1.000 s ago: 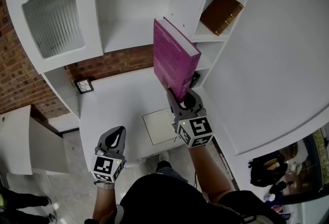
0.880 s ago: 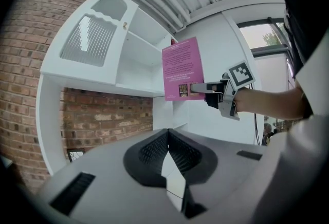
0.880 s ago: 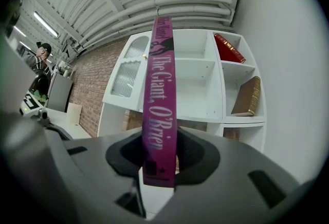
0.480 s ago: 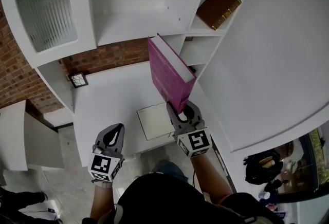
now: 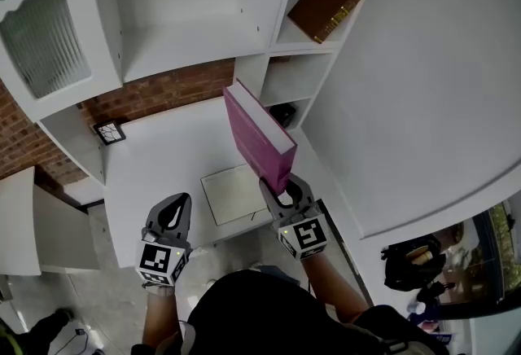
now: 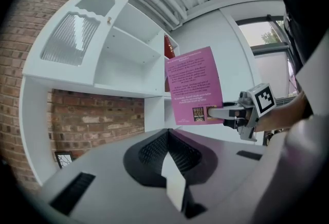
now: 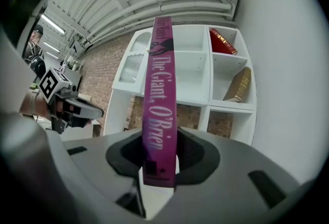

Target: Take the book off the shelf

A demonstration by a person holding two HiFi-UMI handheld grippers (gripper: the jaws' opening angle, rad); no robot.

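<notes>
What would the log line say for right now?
right gripper: shut on book | book: off shelf, upright, above desk | left gripper: jaws shut, empty

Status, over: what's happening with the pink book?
Right gripper shut on pink book, off the shelf. Left gripper shut, empty. White sheet on desk below.

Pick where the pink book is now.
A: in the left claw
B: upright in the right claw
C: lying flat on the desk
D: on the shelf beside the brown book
B: the right claw is shut on the lower end of the book, holding it upright above the desk, off the shelf.
</notes>
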